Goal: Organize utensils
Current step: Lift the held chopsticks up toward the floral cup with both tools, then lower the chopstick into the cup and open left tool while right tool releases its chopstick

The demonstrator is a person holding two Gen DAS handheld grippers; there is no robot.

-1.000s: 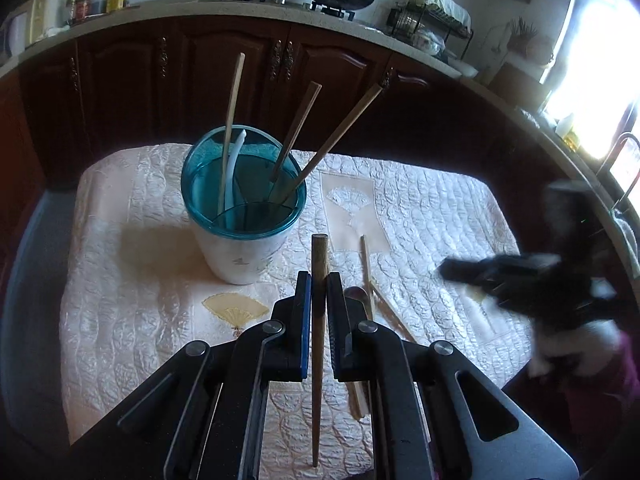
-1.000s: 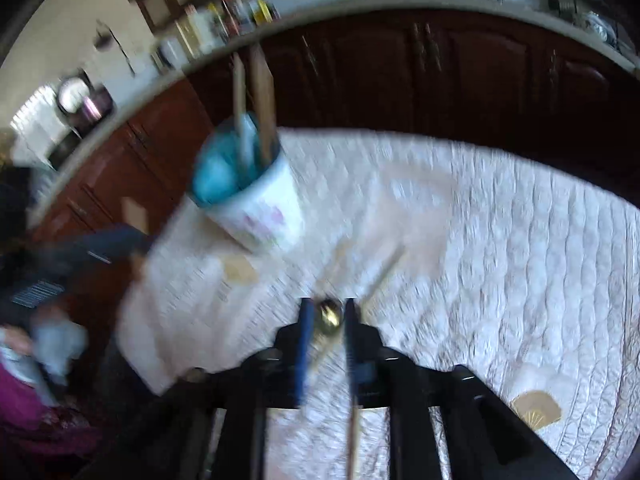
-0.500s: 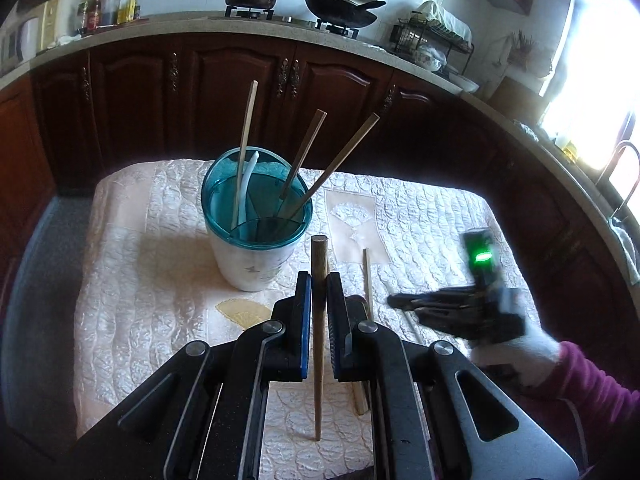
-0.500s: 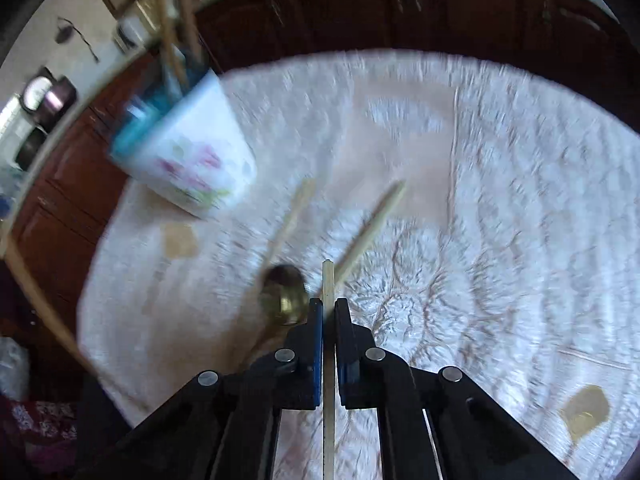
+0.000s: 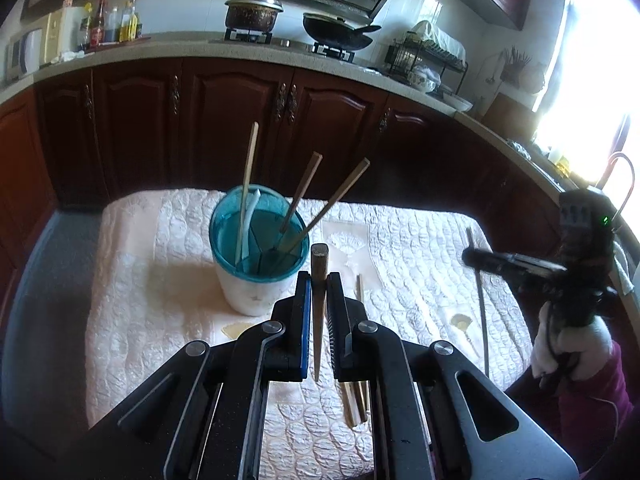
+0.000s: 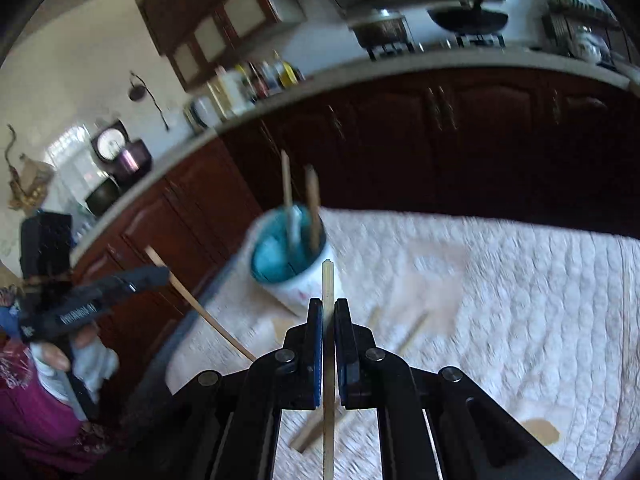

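The left gripper is clamped on a dark wooden chopstick; the right gripper is clamped on a pale chopstick. Ahead of both tools stands a white holder with a teal rim containing upright chopsticks. Loose chopsticks lie on the quilted cream cloth below the left jaws. Beyond the cloth: dark wood cabinets, a countertop, a pot and a wok.

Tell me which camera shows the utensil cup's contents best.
Left wrist view: sharp and looking down into the teal-rimmed cup, showing three chopsticks and a white utensil. The right wrist view blurs the same cup and shows fewer sticks.
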